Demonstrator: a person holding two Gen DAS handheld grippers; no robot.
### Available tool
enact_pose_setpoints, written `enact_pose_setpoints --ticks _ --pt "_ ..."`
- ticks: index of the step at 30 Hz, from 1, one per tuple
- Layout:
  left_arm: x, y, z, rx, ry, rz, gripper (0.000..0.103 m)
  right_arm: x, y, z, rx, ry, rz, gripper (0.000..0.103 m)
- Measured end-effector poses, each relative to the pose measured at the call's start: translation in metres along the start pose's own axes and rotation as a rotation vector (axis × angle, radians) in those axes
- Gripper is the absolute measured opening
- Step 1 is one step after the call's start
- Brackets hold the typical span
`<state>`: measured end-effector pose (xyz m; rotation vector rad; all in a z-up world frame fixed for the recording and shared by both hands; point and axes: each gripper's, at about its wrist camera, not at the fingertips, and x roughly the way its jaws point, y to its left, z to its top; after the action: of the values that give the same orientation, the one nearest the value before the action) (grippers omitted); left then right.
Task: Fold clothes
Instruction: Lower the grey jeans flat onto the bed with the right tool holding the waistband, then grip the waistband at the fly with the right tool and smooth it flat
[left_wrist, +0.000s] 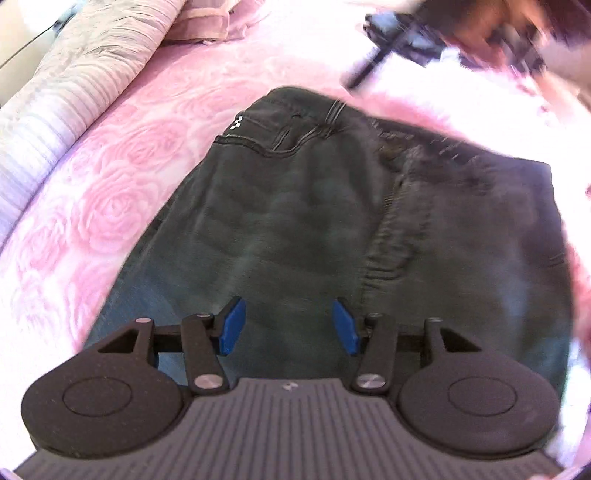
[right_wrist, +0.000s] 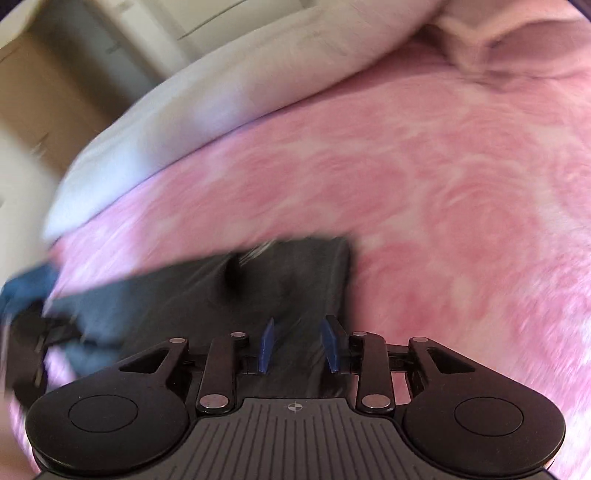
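Jeans (left_wrist: 332, 221), dark grey, lie flat on a pink rose-patterned bedspread (left_wrist: 122, 177) in the left wrist view, waistband away from the camera; the left gripper (left_wrist: 288, 325) hangs over them, blue pads parted with nothing between. Right wrist view, blurred: right gripper (right_wrist: 299, 347), jaws partly apart and empty, above the jeans' edge, a pale pillow (right_wrist: 221, 85) beyond.

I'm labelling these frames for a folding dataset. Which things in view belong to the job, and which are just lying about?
Belong to the job:
dark jeans, spread on the bed
left gripper, jaws open above the jeans, nothing between them
right gripper, jaws open over the jeans

Just lying about:
pink rose-patterned blanket
pale ribbed quilt along the bed's edge
pink pillow
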<state>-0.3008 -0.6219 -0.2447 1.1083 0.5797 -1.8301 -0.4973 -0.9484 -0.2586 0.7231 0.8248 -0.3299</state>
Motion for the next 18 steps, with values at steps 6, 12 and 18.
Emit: enact_pose_setpoints --ticks 6,12,18 --pt "0.009 -0.028 0.009 0.024 -0.046 -0.077 0.051 0.016 0.024 -0.063 -0.228 0.240 -0.057 0.035" --pt "0.040 -0.060 0.028 0.102 -0.040 -0.135 0.052 0.020 0.031 -0.070 -0.258 0.202 -0.095 0.031" --pt "0.044 -0.065 0.029 0.108 -0.041 -0.127 0.054 0.020 0.026 -0.071 -0.309 0.200 -0.108 0.040"
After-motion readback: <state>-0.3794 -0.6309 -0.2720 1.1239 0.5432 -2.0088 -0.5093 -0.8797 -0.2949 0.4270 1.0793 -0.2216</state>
